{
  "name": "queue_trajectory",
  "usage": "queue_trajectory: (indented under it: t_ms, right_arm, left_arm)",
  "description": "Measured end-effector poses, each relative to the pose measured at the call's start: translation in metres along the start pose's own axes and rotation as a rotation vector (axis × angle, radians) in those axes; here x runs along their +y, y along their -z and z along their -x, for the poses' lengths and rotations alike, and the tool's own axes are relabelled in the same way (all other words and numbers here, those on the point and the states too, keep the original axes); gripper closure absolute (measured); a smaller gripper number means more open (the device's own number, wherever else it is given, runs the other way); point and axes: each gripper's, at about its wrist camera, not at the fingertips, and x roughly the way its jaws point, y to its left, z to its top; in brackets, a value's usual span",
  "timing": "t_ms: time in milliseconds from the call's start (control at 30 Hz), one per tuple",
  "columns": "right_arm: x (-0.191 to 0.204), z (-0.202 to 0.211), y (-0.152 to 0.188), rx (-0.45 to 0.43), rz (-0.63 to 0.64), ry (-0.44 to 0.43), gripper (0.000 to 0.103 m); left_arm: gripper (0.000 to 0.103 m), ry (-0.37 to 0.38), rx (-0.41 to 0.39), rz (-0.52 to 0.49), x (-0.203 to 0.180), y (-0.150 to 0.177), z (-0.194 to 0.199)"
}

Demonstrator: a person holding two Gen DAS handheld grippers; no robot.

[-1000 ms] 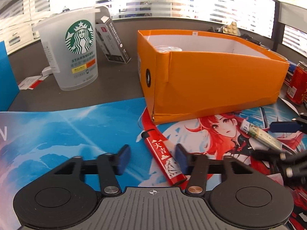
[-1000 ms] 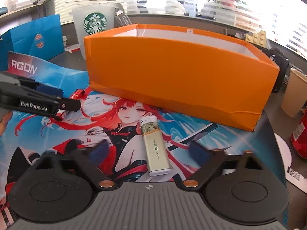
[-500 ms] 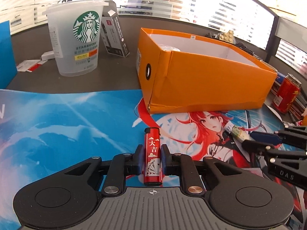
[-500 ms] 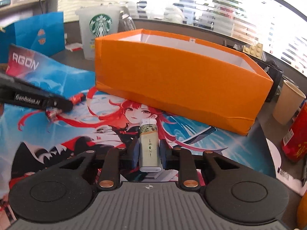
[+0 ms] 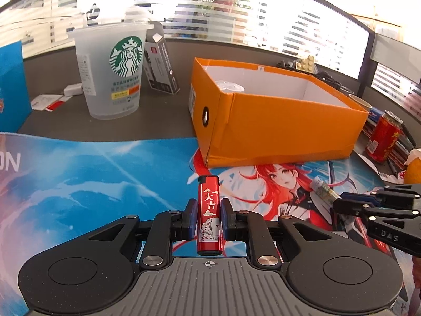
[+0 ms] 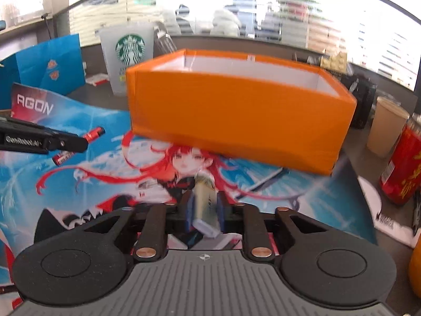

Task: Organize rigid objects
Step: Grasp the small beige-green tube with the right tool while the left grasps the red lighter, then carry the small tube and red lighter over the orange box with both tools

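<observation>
The left tool [image 5: 208, 217] pinches a red lighter [image 5: 209, 217] between its blue pads, holding it just in front of the orange box's [image 5: 276, 129] near corner, over the printed mat [image 5: 92, 179]. The right tool [image 6: 204, 209] pinches a pale green lighter [image 6: 204, 202], blurred, in front of the same orange box's long side. The box stands open-topped on the desk [image 5: 79, 123], its near edge overlapping the mat. A Starbucks cup [image 5: 113, 68] stands left of the box, a red can [image 5: 384, 137] to its right.
</observation>
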Motion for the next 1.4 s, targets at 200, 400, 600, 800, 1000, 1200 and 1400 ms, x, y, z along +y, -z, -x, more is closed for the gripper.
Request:
queue_trajectory:
  t_ms: [200, 400, 600, 800, 1000, 1200, 1400]
  right_arm:
    - [0.0, -0.008, 0.002, 0.041, -0.001, -0.003, 0.091]
    - [-0.009, -0.013, 0.002, 0.022, -0.061, -0.019, 0.094]
    - [-0.035, -0.006, 0.003, 0.012, -0.25, -0.129, 0.094]
    - [-0.059, -0.004, 0.006, -0.003, -0.478, -0.314, 0.094]
    - [-0.076, 0.002, -0.003, -0.051, -0.636, -0.462, 0.094]
    - [-0.087, 0.013, -0.024, -0.13, -0.697, -0.53, 0.094]
    - [-0.095, 0.013, -0.035, -0.16, -0.738, -0.558, 0.094]
  left_arm:
    - [0.087, 0.009, 0.002, 0.007, 0.002, 0.001, 0.0]
    - [0.087, 0.026, 0.014, 0.004, 0.001, 0.001, -0.002]
    - [0.087, 0.046, -0.019, -0.005, -0.003, -0.007, 0.007]
    - [0.087, 0.056, -0.054, -0.035, -0.014, -0.022, 0.015]
    - [0.087, 0.074, -0.114, -0.075, -0.029, -0.05, 0.027]
    - [0.087, 0.077, -0.161, -0.116, -0.046, -0.077, 0.029]
    - [0.087, 0.085, -0.149, -0.122, -0.056, -0.09, 0.017]
